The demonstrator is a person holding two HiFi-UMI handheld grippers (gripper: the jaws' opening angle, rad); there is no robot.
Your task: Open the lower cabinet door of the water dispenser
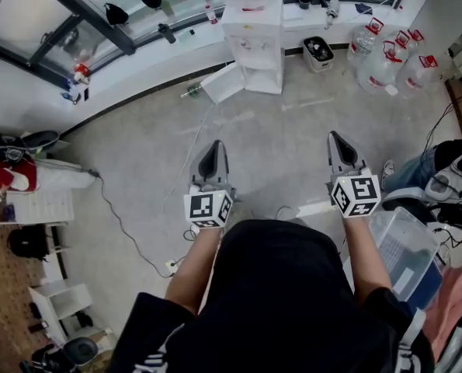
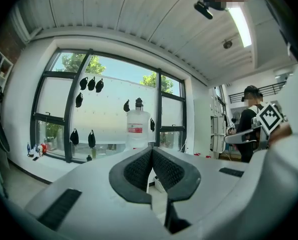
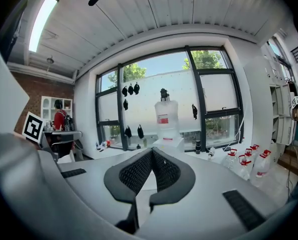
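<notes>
Water dispenser [image 1: 252,41] stands well ahead of me at twelve o'clock, against the window wall. Nearest me, my left hand-held gripper [image 1: 213,148] and right hand-held gripper [image 1: 338,138] point forward side by side, each with its jaws pressed together on nothing. Grey floor [image 1: 293,123] lies between them and the dispenser. Its lower cabinet door [image 1: 223,84] hangs swung open toward eleven o'clock. Water jugs [image 1: 386,61] cluster at one o'clock.

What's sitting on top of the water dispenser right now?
A clear water bottle with a red label stands on the water dispenser; its neck is hidden inside.
</notes>
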